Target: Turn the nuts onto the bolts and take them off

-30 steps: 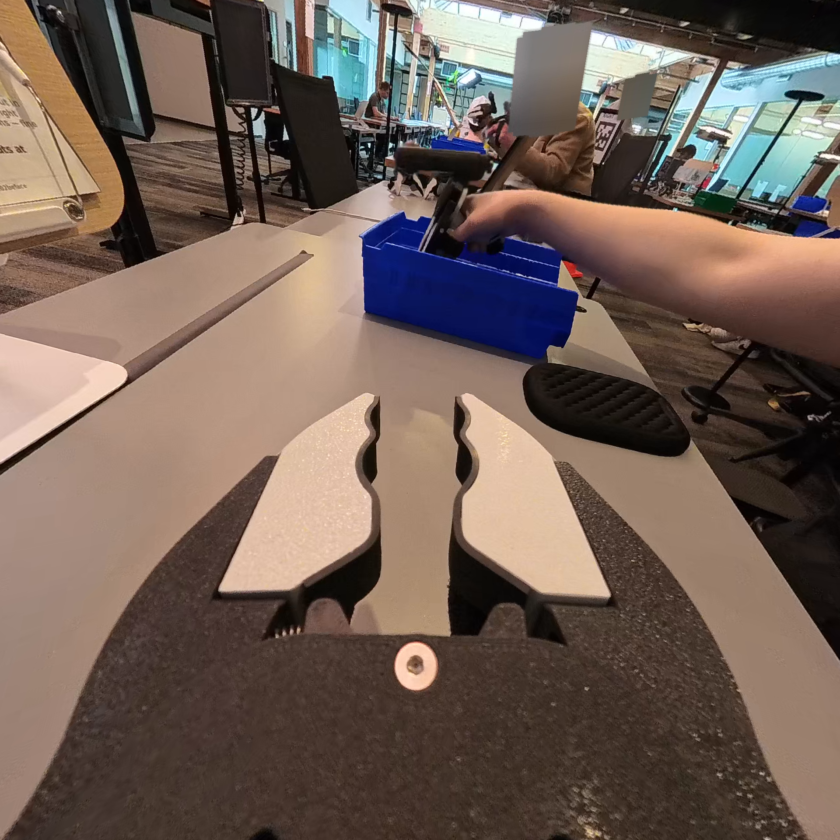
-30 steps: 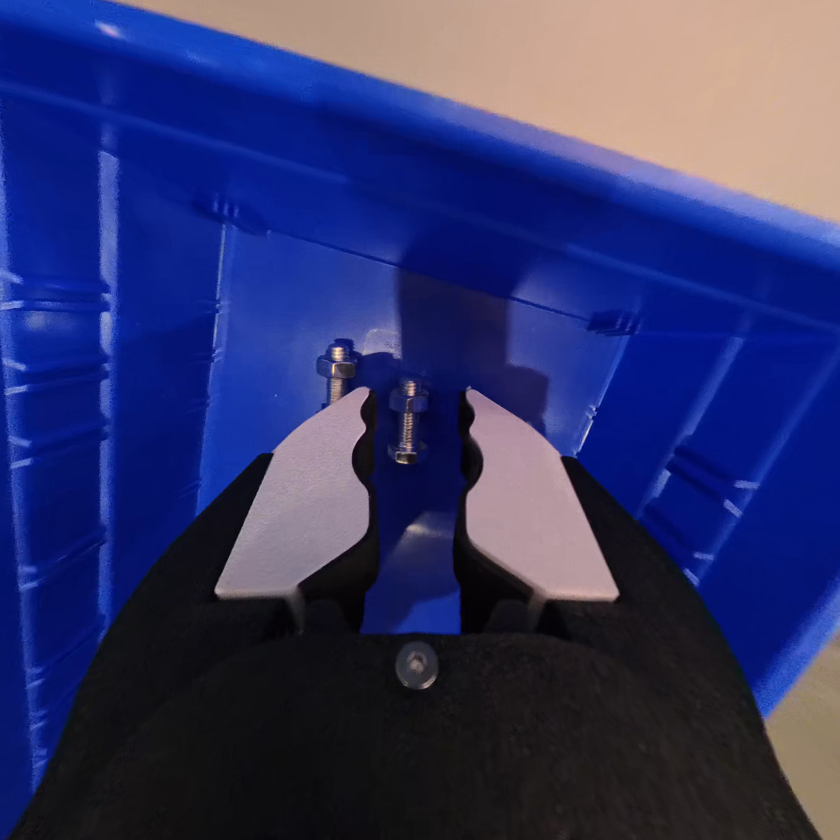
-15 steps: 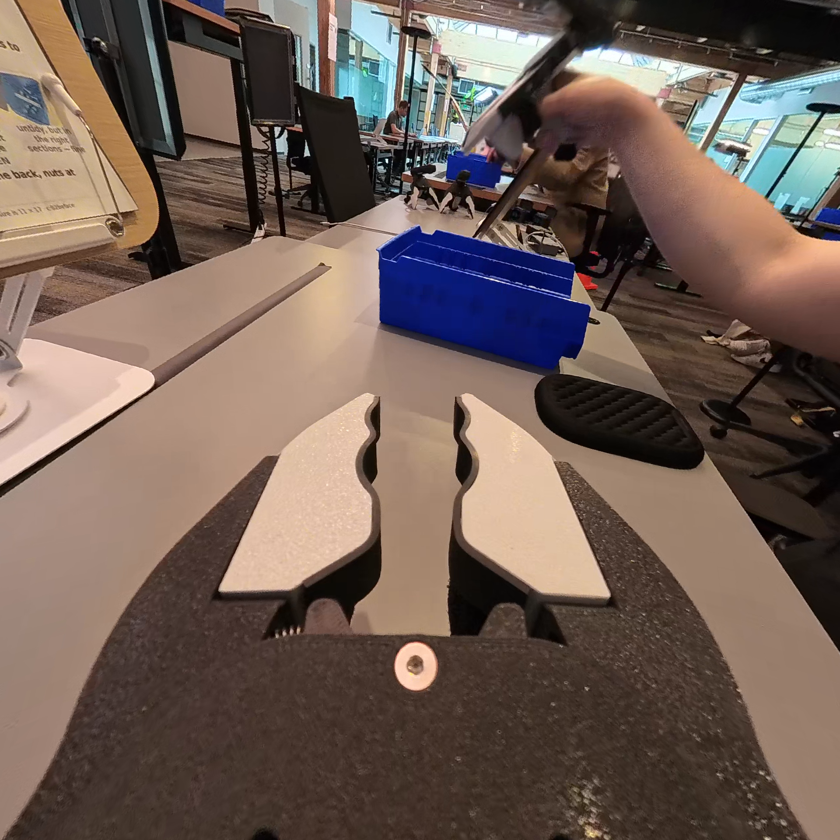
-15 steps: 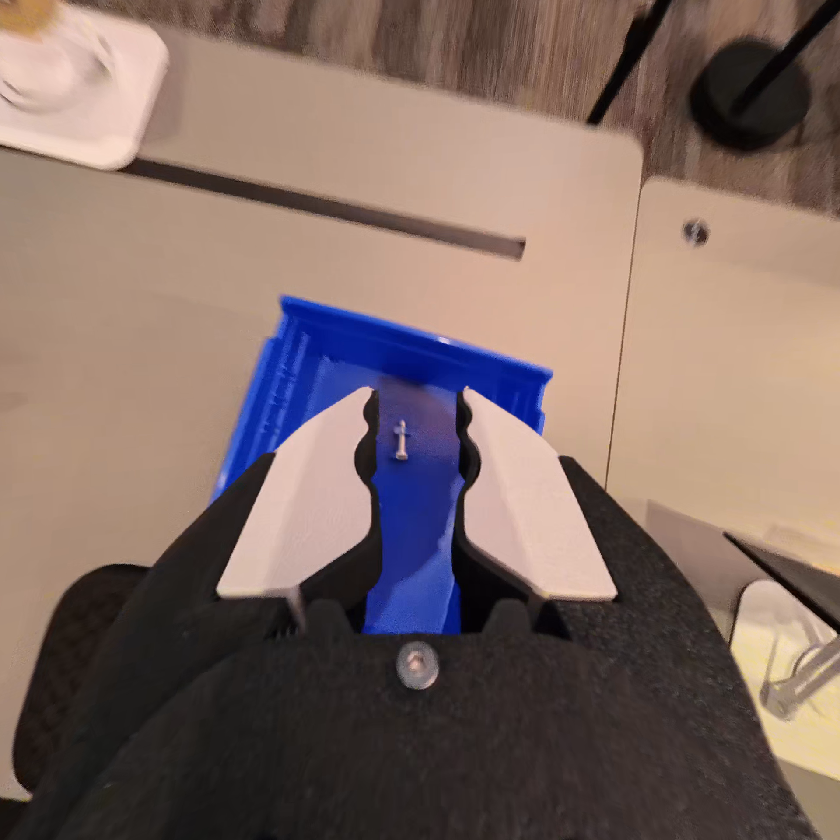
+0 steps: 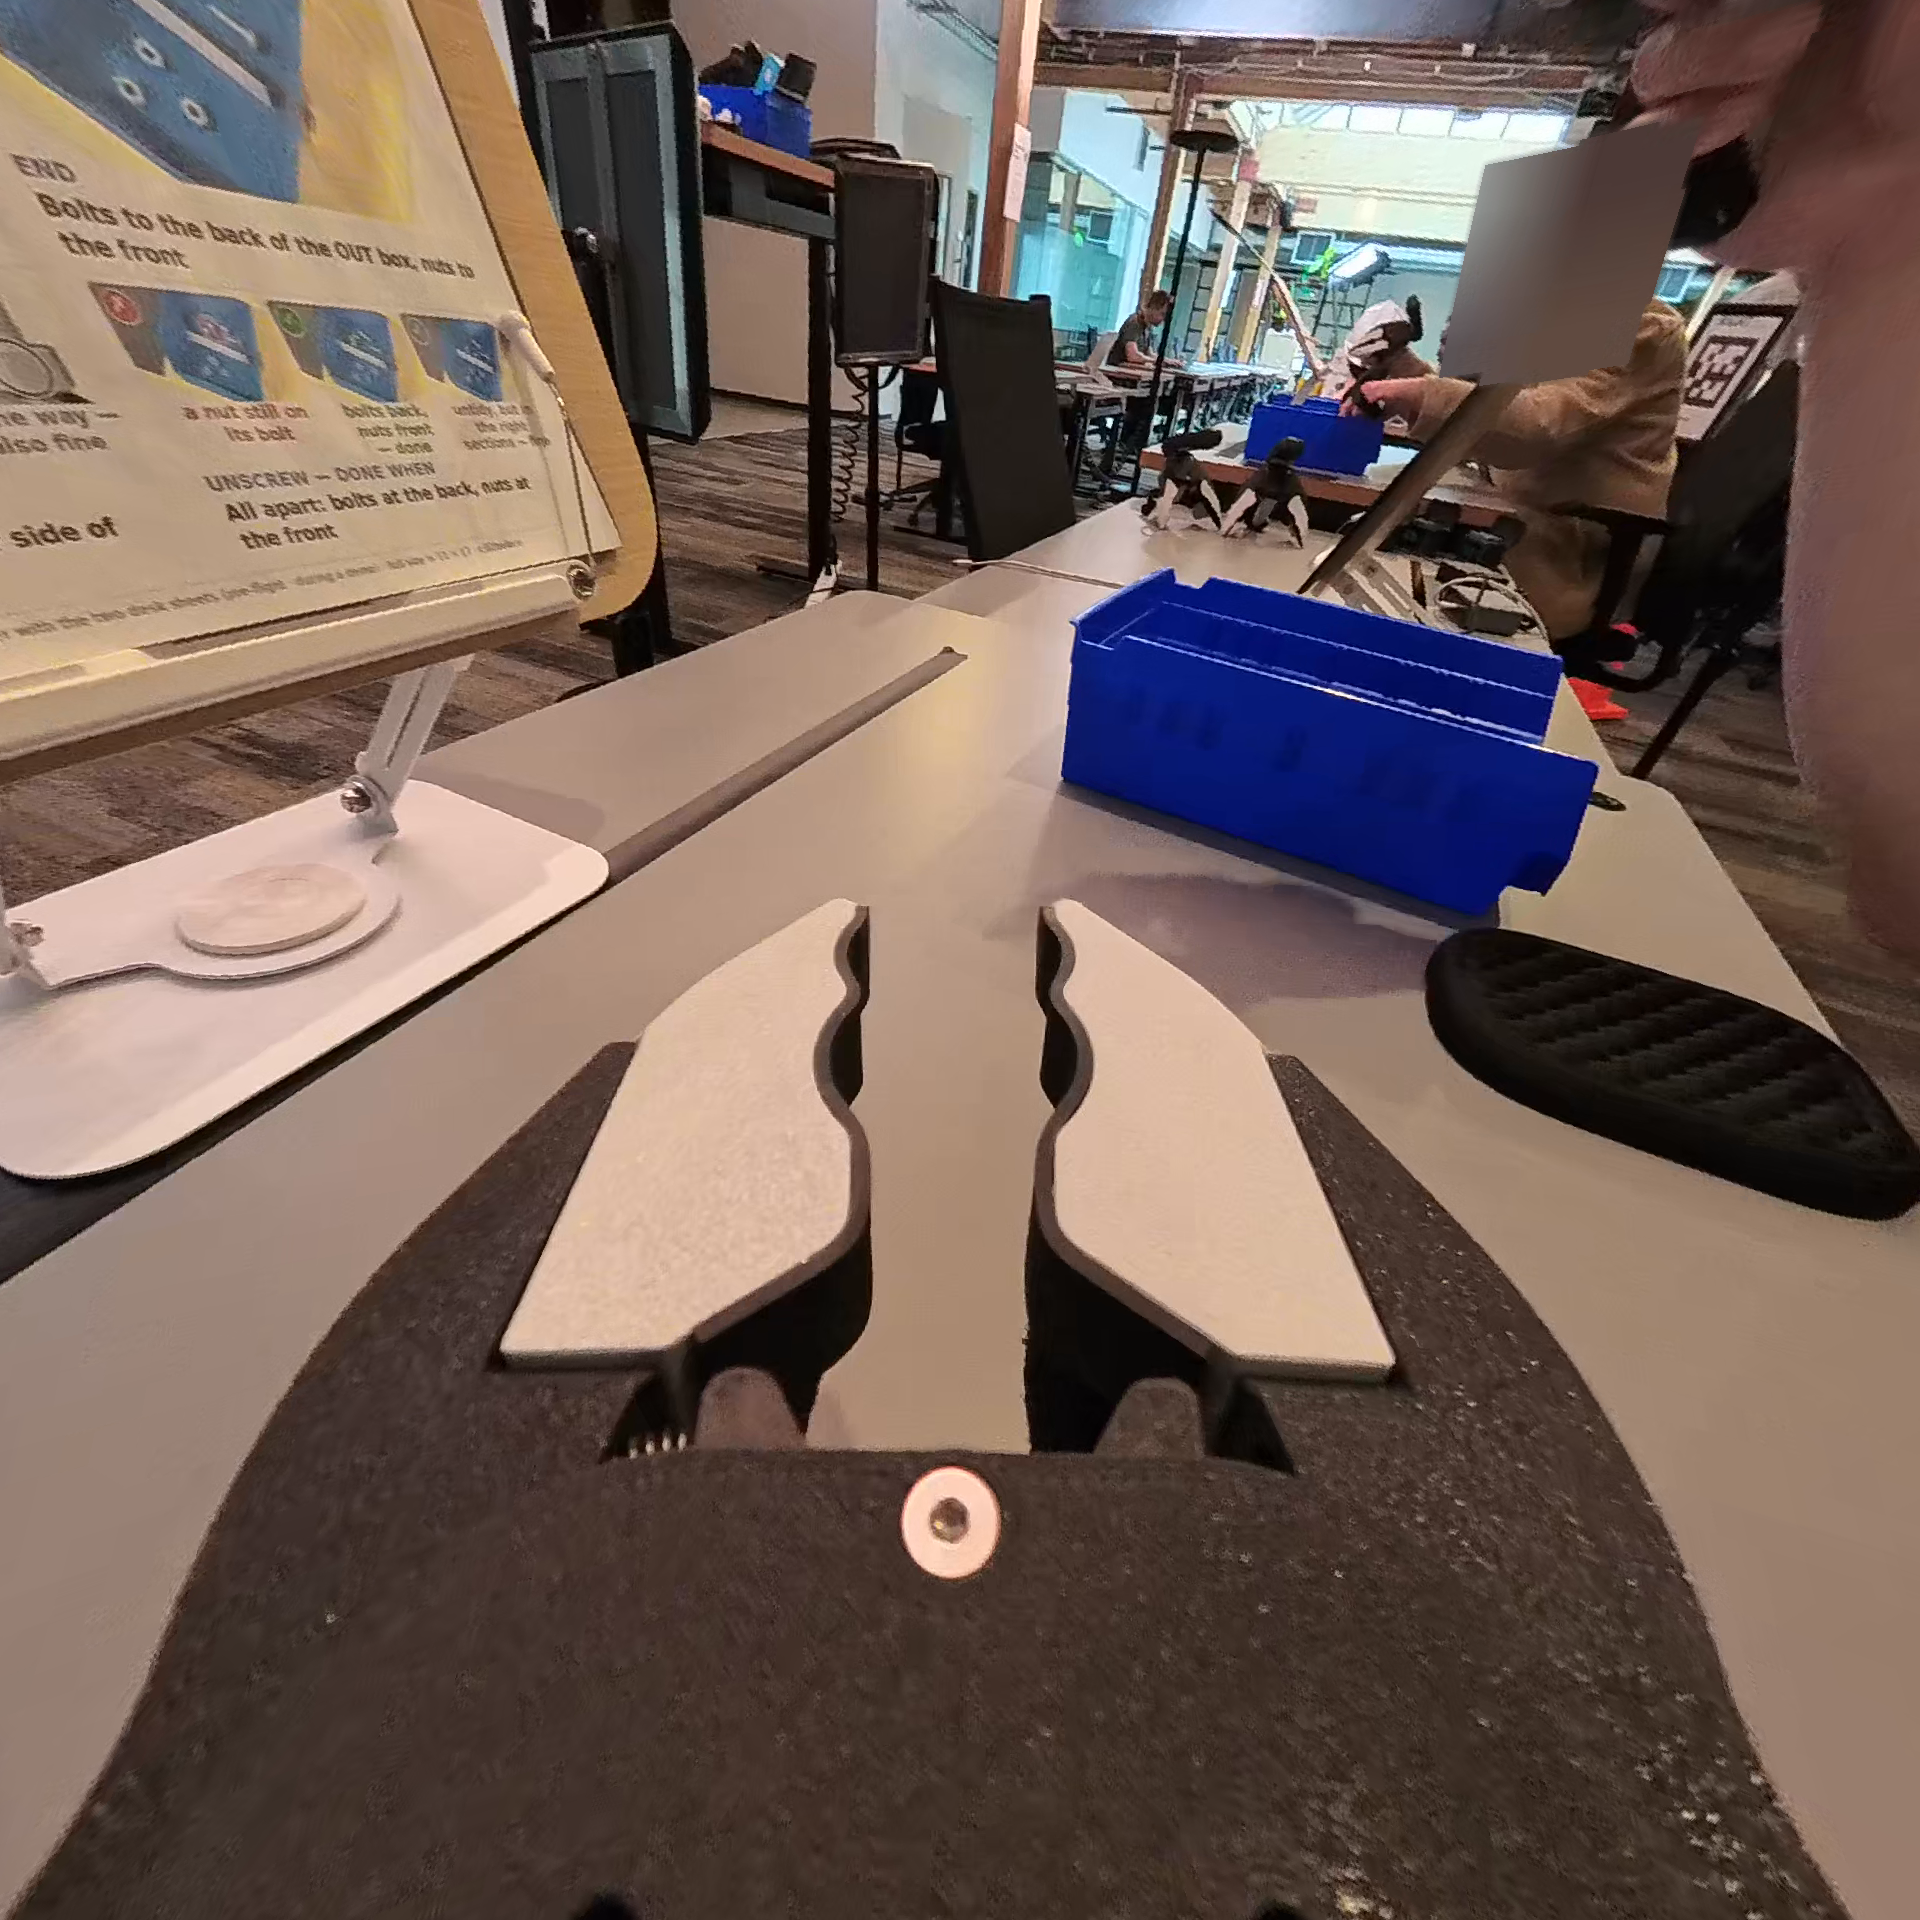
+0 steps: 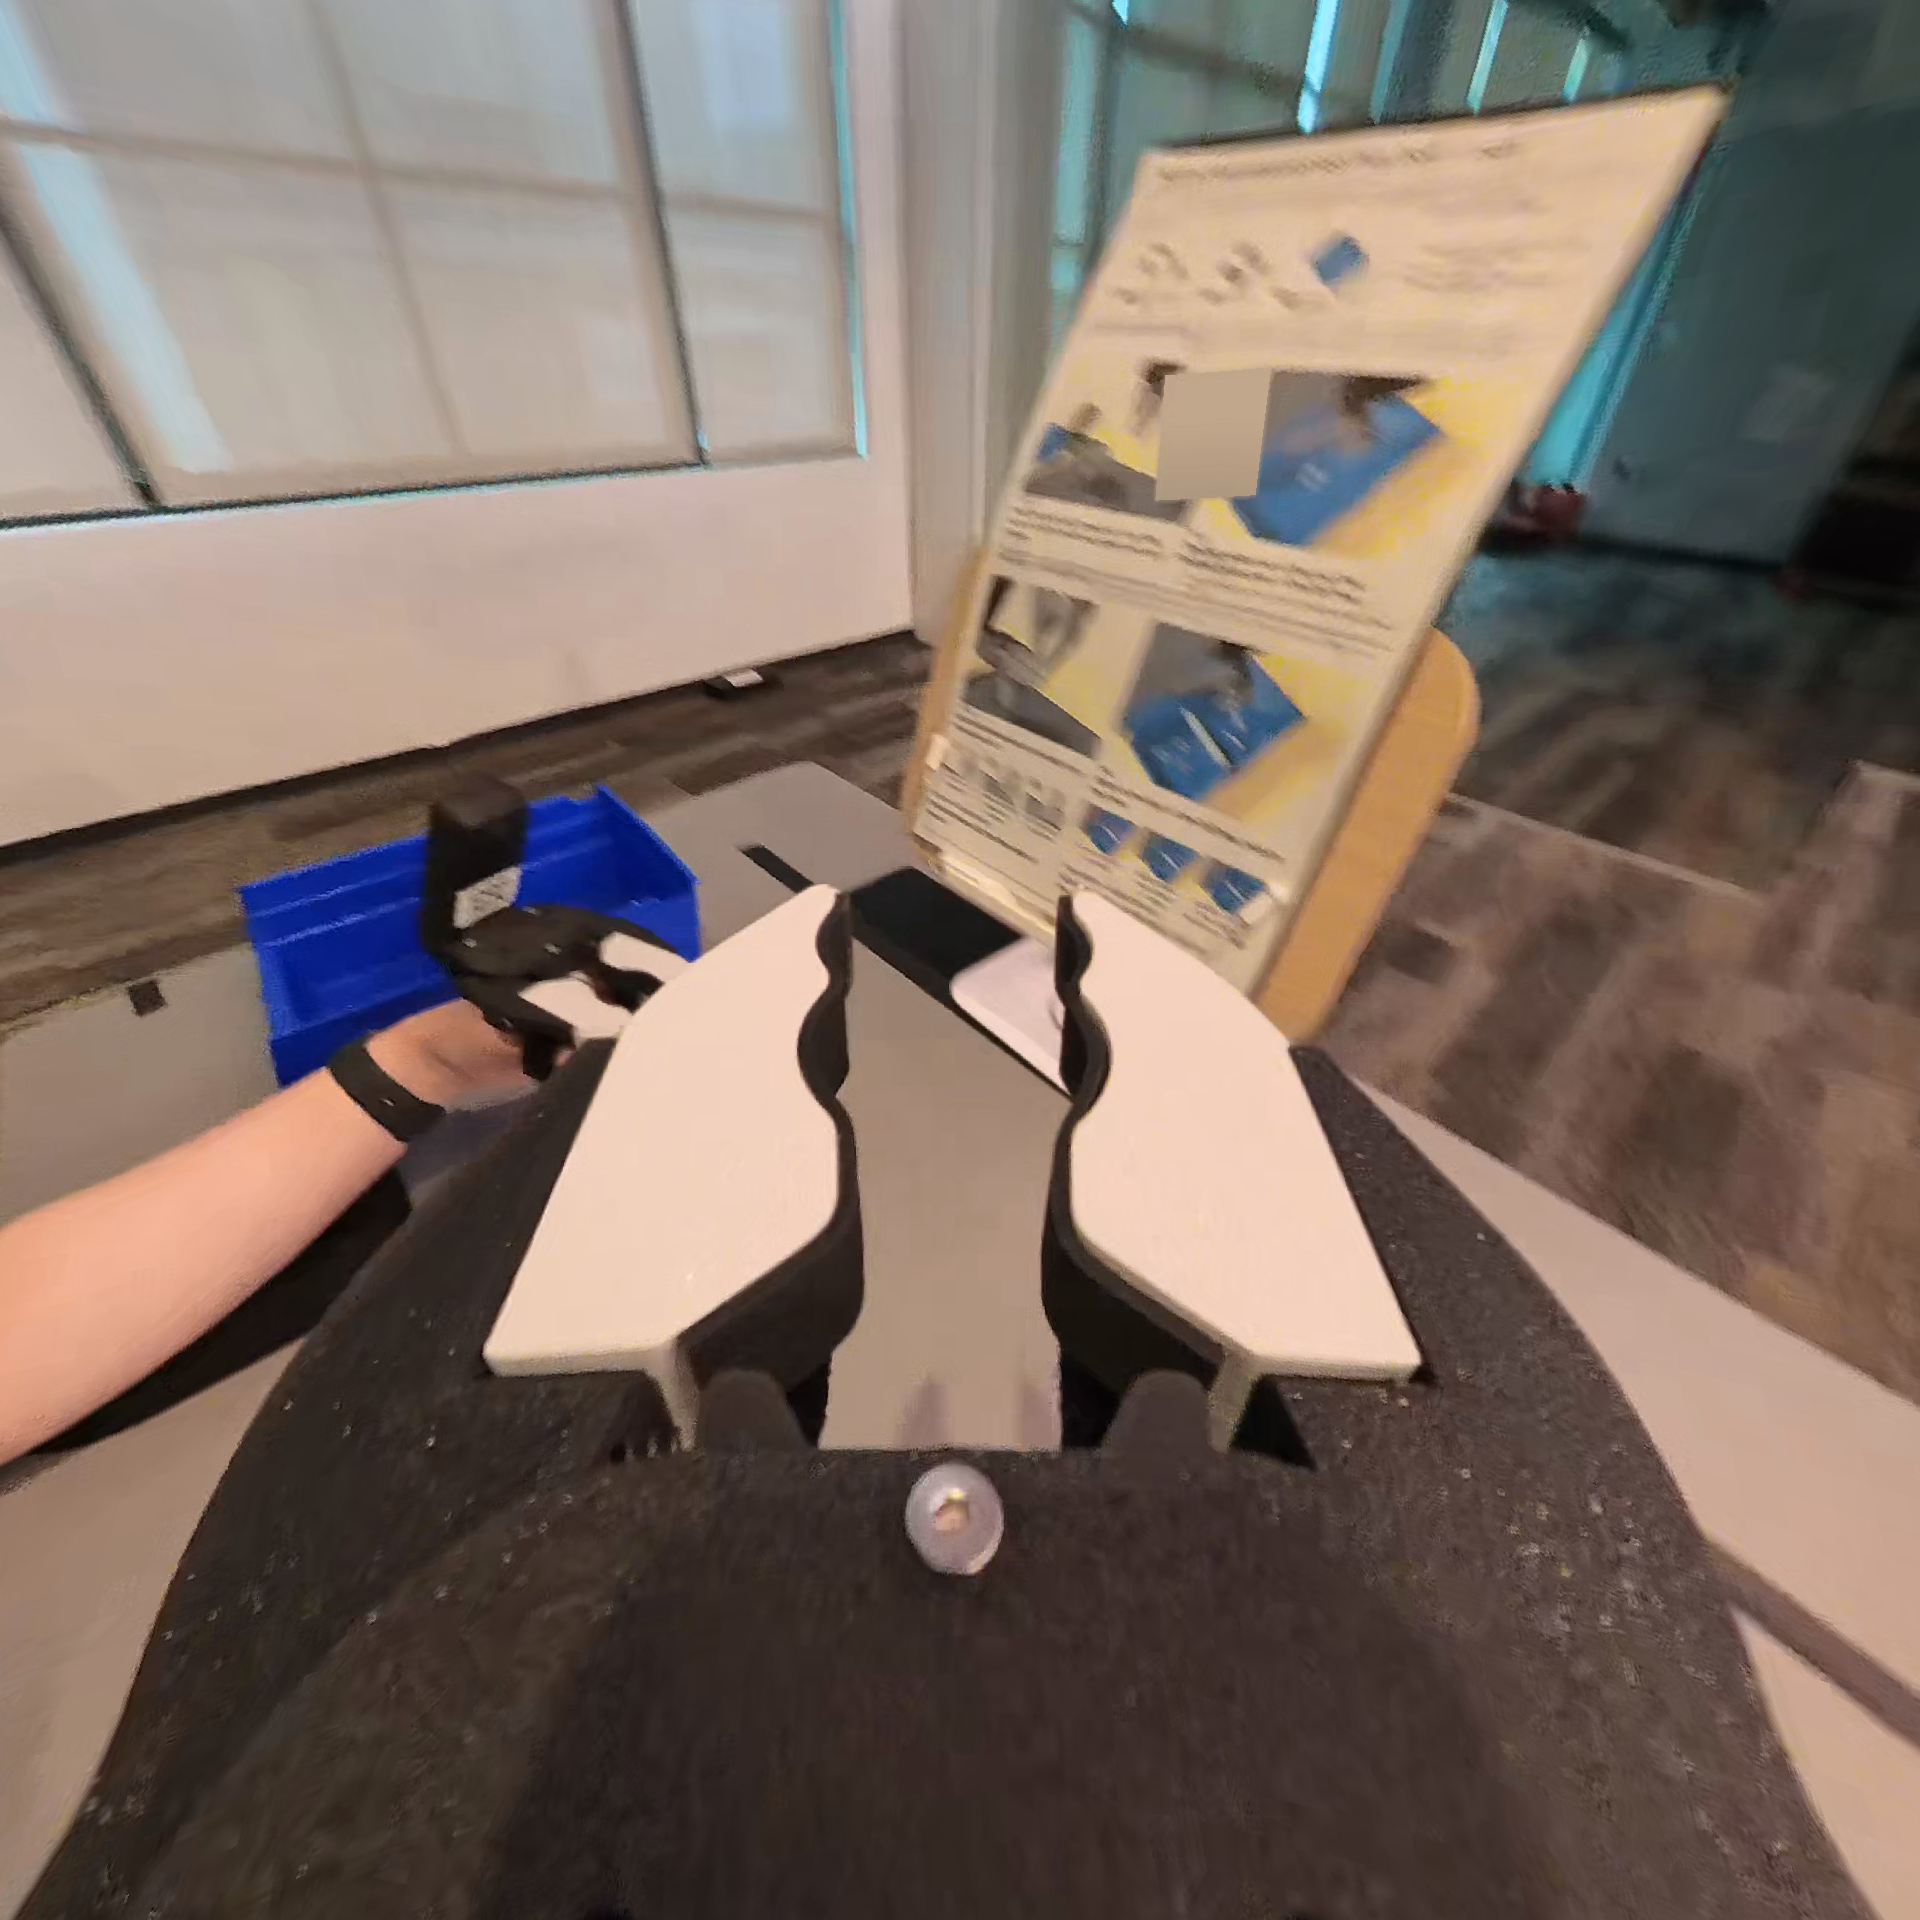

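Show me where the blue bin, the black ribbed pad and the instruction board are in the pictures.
blue bin [image 5: 1299, 790]: left wrist view, on its long front wall.
black ribbed pad [image 5: 1662, 1070]: left wrist view, on the middle of its ribbed top.
instruction board [image 6: 1226, 582]: right wrist view, on the printed sheet's middle.

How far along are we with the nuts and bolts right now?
Nothing looks finished. Both tongs are open and empty: the left tongs hang low over the grey table, the right tongs face the instruction board. No nut or bolt shows; the blue bin stands apart, so everything remains.
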`<move>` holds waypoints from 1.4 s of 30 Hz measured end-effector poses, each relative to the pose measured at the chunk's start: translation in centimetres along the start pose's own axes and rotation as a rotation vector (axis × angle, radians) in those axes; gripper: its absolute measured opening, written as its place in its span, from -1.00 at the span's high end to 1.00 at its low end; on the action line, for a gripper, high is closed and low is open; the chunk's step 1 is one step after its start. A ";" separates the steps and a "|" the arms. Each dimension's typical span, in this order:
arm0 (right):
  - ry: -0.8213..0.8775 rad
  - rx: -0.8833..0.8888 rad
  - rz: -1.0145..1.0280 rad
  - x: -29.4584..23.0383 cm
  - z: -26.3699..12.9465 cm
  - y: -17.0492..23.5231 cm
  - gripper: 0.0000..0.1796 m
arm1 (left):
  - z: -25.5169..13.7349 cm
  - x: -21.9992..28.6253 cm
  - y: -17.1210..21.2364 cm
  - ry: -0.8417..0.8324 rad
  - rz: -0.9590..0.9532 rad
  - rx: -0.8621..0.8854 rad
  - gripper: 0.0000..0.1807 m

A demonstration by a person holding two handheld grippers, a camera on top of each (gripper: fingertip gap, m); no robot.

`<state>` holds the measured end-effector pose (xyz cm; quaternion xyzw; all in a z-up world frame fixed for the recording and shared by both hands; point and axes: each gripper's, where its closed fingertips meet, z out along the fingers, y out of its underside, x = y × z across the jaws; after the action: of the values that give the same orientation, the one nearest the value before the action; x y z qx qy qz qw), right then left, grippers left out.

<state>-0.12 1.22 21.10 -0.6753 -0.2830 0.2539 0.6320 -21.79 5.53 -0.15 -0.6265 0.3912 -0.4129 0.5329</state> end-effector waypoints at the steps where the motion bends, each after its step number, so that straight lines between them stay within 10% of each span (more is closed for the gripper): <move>1: -0.029 0.030 -0.018 -1.3 1.1 -0.1 0.58 | 0.0 -0.1 -0.1 -0.008 0.004 0.001 0.67; 11: -0.143 0.147 -0.222 -6.8 9.7 5.6 0.70 | -1.0 -1.5 -1.4 -0.098 0.007 0.075 0.67; 28: -0.200 0.160 0.001 -2.0 12.7 16.3 0.74 | -7.5 -1.7 -9.1 -0.374 0.027 0.102 0.70; 34: -0.238 0.119 -0.004 -2.7 13.3 17.0 0.74 | -16.5 -2.3 -9.4 -0.524 0.121 -0.230 0.66; 42: -0.287 0.077 -0.035 -3.9 13.9 17.3 0.74 | -31.2 -3.6 4.3 -0.477 0.173 -1.029 0.62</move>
<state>-11.60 7.64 2.82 -0.6020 -0.3724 0.3475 0.6149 -52.44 -2.45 -1.90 -0.8467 0.4606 0.0287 0.2649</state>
